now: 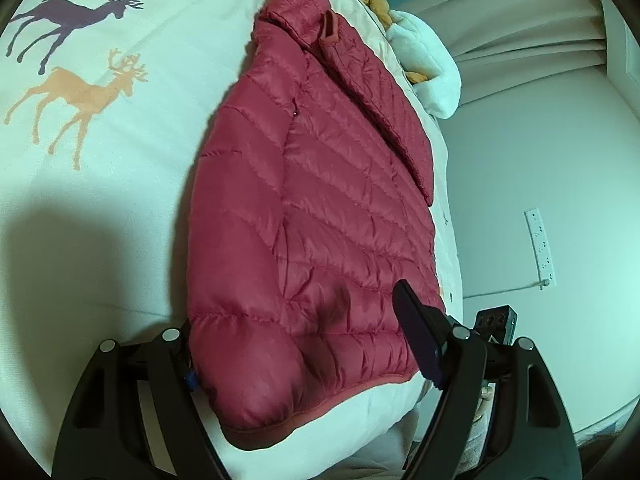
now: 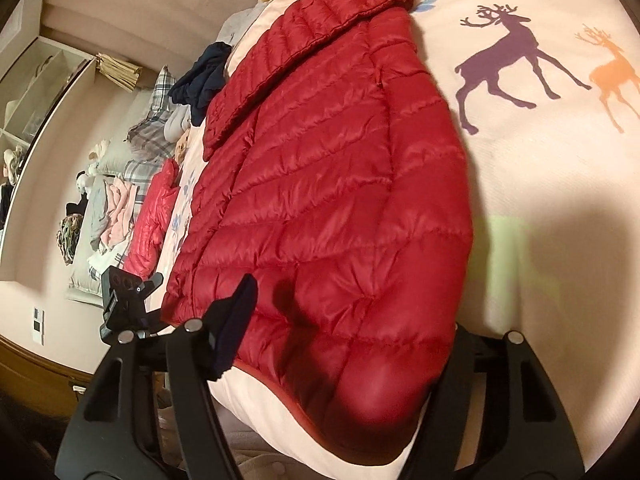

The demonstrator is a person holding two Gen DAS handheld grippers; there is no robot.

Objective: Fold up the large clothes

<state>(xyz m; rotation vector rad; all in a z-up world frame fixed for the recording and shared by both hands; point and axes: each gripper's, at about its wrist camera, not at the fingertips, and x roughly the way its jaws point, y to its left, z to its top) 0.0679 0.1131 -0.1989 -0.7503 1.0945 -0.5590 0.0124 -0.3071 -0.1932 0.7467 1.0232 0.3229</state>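
Straight ahead in the left wrist view, the red puffer jacket (image 1: 320,184) ran lengthwise away from the left gripper (image 1: 304,344), collar far, its hem corner lying between jaws spread wide and gripping nothing. Likewise in the right wrist view, the jacket's hem bulged between the right gripper (image 2: 348,332)'s widely parted jaws, collar pointing away, on the deer-print bedspread (image 2: 560,200).

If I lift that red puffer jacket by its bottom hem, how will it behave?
The red puffer jacket will probably droop limply, since its quilted panels lie soft and creased on the bedspread. It looks puffy, so likely light for its bulk. Its sheen suggests slick fabric that may slide between the fingers.
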